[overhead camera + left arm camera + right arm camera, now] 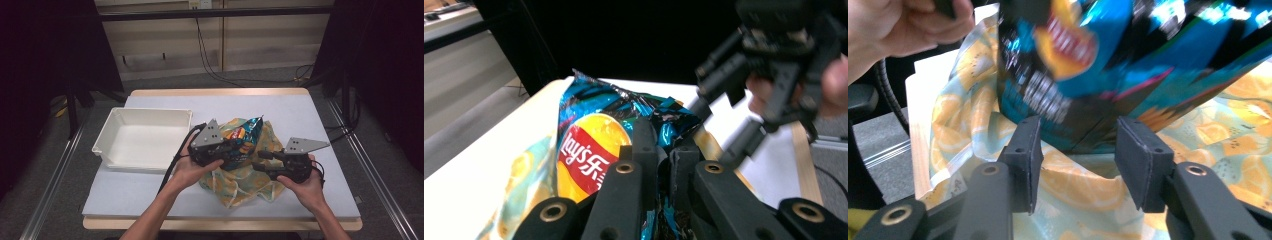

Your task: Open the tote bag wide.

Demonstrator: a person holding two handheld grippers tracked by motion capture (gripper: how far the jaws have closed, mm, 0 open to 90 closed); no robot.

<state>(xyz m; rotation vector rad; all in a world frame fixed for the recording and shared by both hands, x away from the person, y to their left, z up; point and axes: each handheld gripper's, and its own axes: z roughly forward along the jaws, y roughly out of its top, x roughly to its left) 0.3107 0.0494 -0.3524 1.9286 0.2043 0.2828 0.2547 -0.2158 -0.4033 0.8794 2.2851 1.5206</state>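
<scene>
Between the jaws of the left tool (664, 150) sits a crumpled fold of a blue chip bag (594, 135) — the jaws are clenched on it, pinching the foil near the bag's edge. From above, that left tool (235, 148) lies at the middle of the bench (300, 115), cradled by the left hand (192, 167), with the chip bag (246, 135) standing up from its jaws and leaning toward the far side. The right tool (1075, 150) is released, its two black jaws standing apart; the bottom end of the bag (1108, 70) hangs just beyond and between them, with the pads not pressing on it. In the high view the right tool (257, 161) points left toward the bag, held by the right hand (302, 182) just beside the left tool. Under both tools lies a rumpled cloth (240, 182) printed with orange slices on pale green — the bag rises over it. Left of the hands, well apart from the cloth, a white bin (145, 117) stands on the bench's light blue top.
</scene>
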